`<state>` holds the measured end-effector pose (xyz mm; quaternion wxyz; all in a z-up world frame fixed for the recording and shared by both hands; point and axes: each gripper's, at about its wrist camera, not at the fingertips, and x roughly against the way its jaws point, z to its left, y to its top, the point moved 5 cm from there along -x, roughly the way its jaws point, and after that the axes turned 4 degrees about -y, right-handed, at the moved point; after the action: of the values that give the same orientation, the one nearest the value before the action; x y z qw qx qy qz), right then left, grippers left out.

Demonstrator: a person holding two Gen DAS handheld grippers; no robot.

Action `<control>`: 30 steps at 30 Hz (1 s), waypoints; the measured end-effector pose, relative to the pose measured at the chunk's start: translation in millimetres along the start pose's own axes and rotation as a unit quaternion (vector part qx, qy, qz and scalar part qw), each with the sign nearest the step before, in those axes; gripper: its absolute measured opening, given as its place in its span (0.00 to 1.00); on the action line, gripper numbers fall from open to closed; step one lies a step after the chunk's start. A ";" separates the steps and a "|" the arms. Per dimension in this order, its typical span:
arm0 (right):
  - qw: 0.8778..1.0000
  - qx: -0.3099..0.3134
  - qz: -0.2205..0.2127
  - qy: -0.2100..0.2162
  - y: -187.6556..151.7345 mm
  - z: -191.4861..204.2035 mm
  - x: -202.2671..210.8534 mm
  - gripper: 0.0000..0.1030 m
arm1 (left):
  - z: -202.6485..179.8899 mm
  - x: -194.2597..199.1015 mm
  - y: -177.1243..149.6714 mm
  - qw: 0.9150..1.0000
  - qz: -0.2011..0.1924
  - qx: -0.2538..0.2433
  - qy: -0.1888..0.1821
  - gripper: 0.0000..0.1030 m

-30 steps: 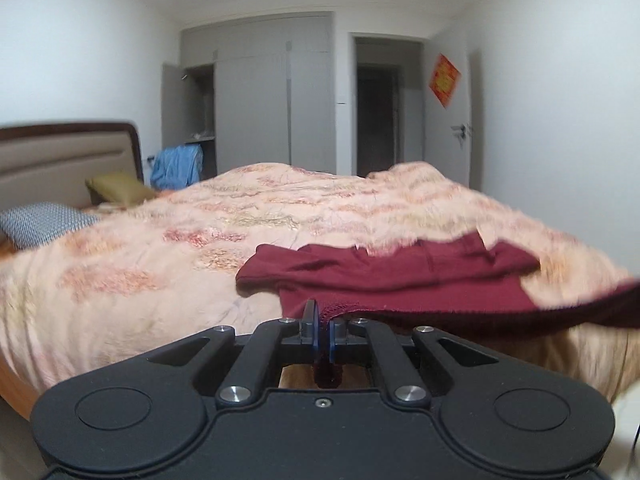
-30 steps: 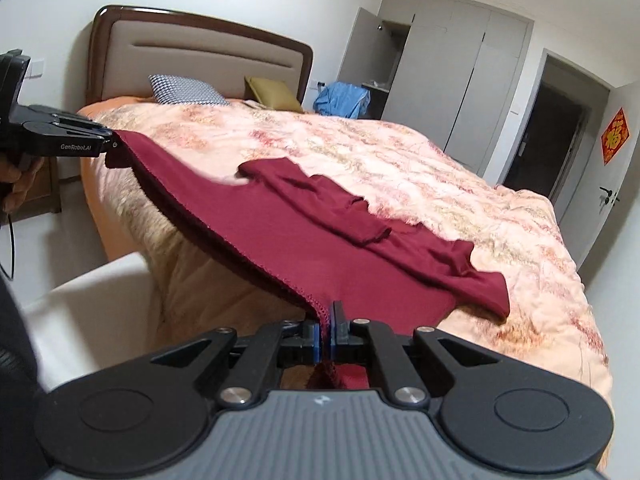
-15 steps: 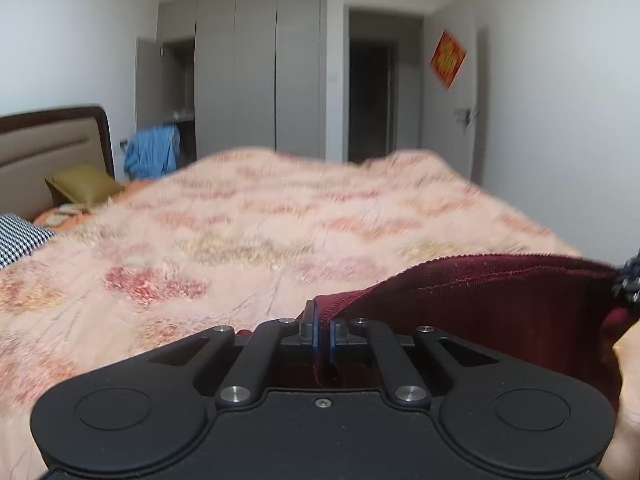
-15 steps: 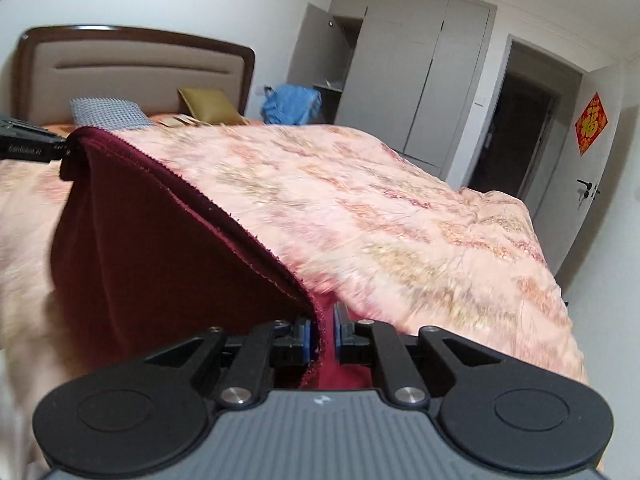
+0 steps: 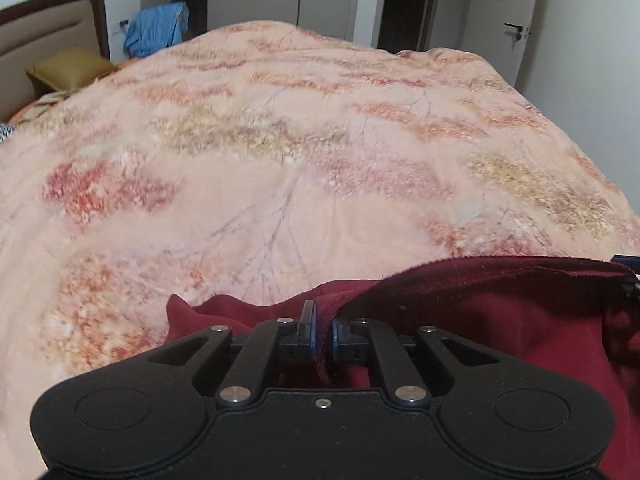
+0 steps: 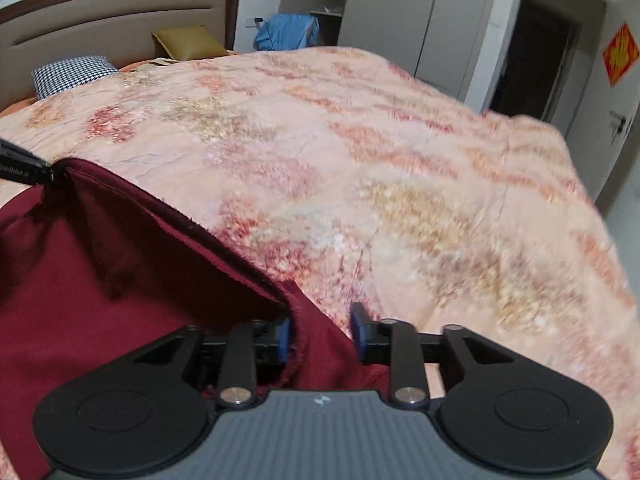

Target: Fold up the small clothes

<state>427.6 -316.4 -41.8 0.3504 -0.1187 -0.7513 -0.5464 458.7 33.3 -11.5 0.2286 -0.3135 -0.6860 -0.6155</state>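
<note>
You are letting go of the fold you just laid down.

The dark red knitted top (image 5: 500, 320) lies doubled over on the near part of the pink flowered bed cover (image 5: 280, 140). Your right gripper (image 6: 320, 332) is opening wide, with loose cloth between its jaws but not pinched. Your left gripper (image 5: 322, 334) is only starting to open, its jaws a little apart around the hem. Both point down at a slant over the bed. Next, I think you pull both clear and pick a new edge.
</note>
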 end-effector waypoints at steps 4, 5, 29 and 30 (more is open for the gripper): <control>0.999 -0.038 -0.026 0.013 -6.4 -12.4 -0.3 0.92 | 3.1 -6.4 -2.9 1.000 -0.001 0.015 -0.013 0.41; 0.998 -0.048 -0.033 0.019 -8.2 -14.5 1.8 0.94 | 3.5 -6.3 -2.9 1.000 -0.003 0.017 -0.011 0.47; 0.993 0.037 -0.066 -0.090 -66.5 11.5 26.6 1.00 | -7.0 33.6 -44.6 0.989 -0.086 -0.117 0.006 0.99; 0.991 0.011 -0.069 -0.116 -66.1 0.1 26.7 1.00 | -8.1 27.8 -45.9 0.987 -0.082 -0.131 0.034 0.99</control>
<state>371.1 -346.5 -73.1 0.2232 -0.1253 -0.7995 -0.5434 406.0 27.4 -23.1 0.1577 -0.2625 -0.6145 -0.7271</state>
